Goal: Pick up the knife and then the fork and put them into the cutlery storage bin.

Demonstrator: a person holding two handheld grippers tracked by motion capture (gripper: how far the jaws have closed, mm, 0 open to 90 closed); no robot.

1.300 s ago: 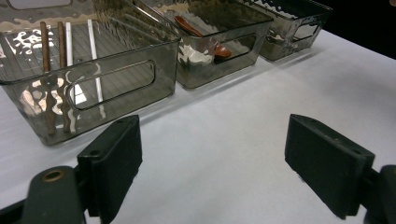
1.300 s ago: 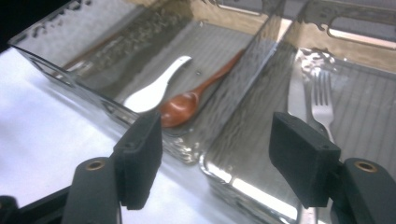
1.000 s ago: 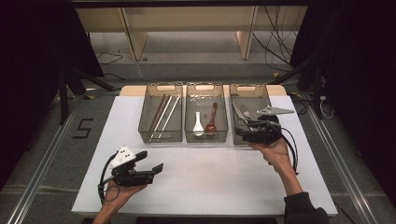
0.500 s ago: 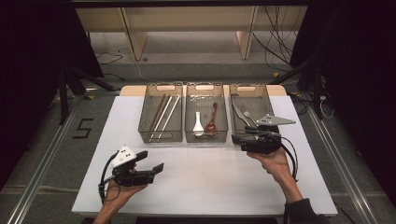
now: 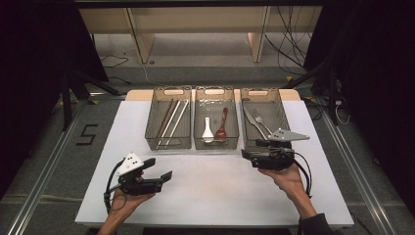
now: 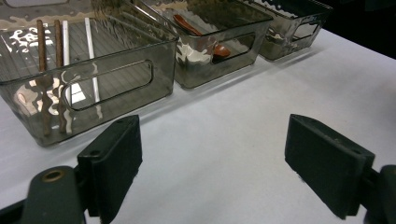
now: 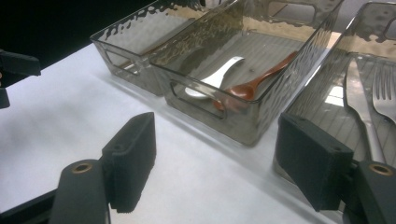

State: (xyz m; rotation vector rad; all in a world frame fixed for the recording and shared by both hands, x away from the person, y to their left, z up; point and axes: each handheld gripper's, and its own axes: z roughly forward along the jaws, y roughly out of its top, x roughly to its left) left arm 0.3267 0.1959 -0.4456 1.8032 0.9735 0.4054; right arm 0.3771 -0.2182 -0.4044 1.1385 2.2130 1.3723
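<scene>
The right hand-held gripper (image 5: 250, 155) hovers over the white worktop (image 5: 220, 186) with its jaws wide and nothing between them; they have just been opening. The knife (image 5: 254, 123) and fork (image 5: 263, 122) lie in the right bin (image 5: 243, 105), at about 12 o'clock from that gripper, just beyond the bin's near wall. At 11 o'clock stands the middle bin (image 7: 210, 114) with a white spoon (image 7: 215, 77) and a red-brown spoon (image 7: 254, 84). The left hand-held gripper (image 5: 164, 175) rests well apart at 8 o'clock, its jaws also wide and empty. The left bin (image 6: 112, 84), with chopsticks (image 6: 46, 74), lies at its 12 o'clock.
</scene>
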